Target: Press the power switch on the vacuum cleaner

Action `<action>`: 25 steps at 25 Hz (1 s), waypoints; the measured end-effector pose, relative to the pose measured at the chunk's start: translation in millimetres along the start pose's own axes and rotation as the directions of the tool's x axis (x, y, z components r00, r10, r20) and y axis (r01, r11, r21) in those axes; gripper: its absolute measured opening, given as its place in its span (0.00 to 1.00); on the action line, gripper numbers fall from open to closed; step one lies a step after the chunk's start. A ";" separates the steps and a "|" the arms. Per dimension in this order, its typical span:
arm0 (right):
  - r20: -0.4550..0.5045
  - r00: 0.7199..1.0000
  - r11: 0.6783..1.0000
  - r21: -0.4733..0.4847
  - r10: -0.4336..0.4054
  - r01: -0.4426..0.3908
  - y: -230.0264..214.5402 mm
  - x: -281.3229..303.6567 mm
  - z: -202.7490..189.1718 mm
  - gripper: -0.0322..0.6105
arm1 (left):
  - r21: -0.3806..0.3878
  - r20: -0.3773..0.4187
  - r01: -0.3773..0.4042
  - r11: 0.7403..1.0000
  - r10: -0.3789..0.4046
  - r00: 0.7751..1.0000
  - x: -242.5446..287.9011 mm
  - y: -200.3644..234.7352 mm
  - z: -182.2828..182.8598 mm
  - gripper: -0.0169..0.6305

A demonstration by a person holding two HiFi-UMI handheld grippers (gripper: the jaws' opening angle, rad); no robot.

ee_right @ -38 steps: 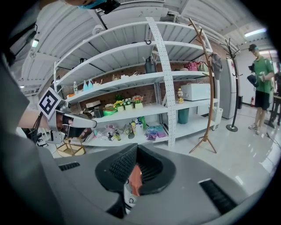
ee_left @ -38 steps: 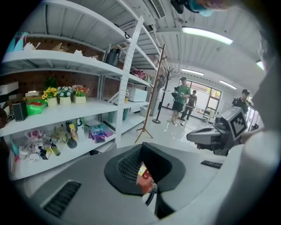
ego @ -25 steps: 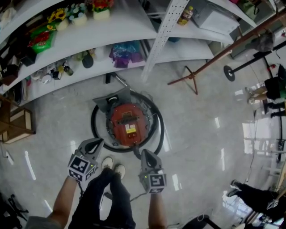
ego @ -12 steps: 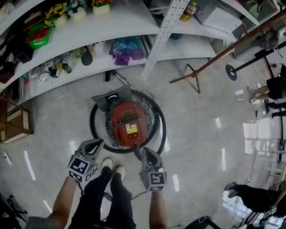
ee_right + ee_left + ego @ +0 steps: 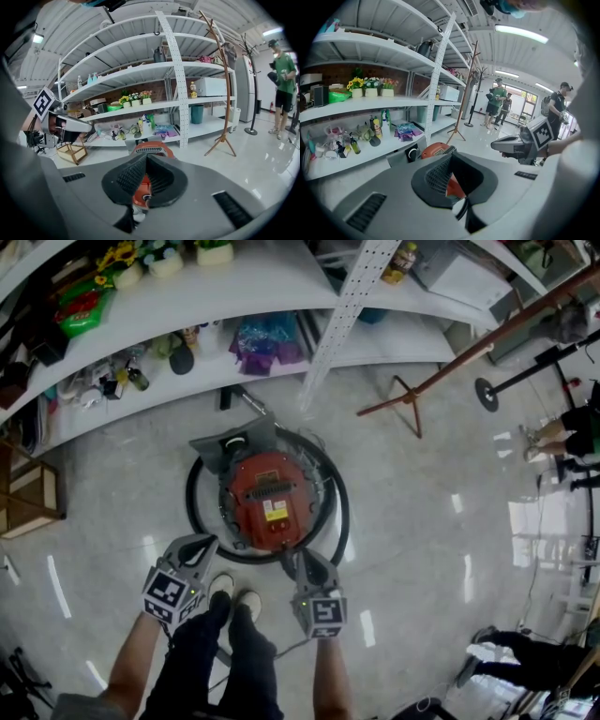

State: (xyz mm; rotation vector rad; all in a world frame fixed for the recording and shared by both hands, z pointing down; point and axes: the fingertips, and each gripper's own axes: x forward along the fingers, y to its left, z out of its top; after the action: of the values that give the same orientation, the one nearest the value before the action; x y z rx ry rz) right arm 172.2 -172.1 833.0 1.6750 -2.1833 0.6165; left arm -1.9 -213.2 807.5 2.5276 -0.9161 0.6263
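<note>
The vacuum cleaner (image 5: 270,495) is a round red canister on the floor, ringed by its black hose (image 5: 192,512), with a grey part at its far side. It also shows as a red dome beyond the jaws in the left gripper view (image 5: 436,150) and the right gripper view (image 5: 151,149). My left gripper (image 5: 200,544) hovers at its near-left edge, jaws shut and empty (image 5: 451,174). My right gripper (image 5: 302,561) hangs over the hose at the near-right edge, also shut on nothing (image 5: 143,182). I cannot make out the power switch.
White shelves (image 5: 234,296) with flower pots, bottles and bags run behind the vacuum. A wooden coat stand (image 5: 412,395) leans at the right, a wooden crate (image 5: 28,493) sits at the left. The holder's shoes (image 5: 234,592) are just behind the vacuum. People stand at the far right (image 5: 572,432).
My right gripper has crept forward toward the vacuum's near-right edge. The left gripper has barely moved. A person at the lower right has walked on.
</note>
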 end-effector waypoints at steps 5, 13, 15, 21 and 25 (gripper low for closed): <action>-0.017 1.000 0.996 -0.084 -0.004 0.002 -1.4 12.9 -8.7 0.06 | 0.000 -0.001 0.004 1.000 -0.004 1.000 0.9 -3.3 -3.3 0.04; -0.046 0.999 0.989 -0.146 0.022 -0.029 -1.3 37.9 -21.0 0.06 | -0.003 -0.007 0.007 1.000 -0.007 1.000 0.1 -5.4 -6.6 0.04; -0.045 0.999 0.990 -0.135 0.021 -0.027 -1.7 43.3 -22.1 0.06 | -0.003 -0.006 0.008 1.000 -0.008 1.000 0.0 -5.0 -7.0 0.04; -0.065 0.998 0.994 -0.105 0.020 -0.027 -3.1 58.1 -30.8 0.06 | -0.013 -0.004 0.001 1.000 -0.001 1.000 -0.6 -2.6 -8.9 0.04; -0.068 0.997 0.995 -0.100 0.023 -0.030 -5.2 67.9 -40.6 0.06 | -0.018 -0.002 -0.001 1.000 0.001 1.000 -0.2 -0.5 -13.6 0.04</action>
State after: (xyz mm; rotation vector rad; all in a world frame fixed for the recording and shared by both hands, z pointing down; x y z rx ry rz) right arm 159.2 -208.4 902.3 1.5549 -2.1551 0.5514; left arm -5.4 -206.2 818.6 2.5106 -0.9187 0.6177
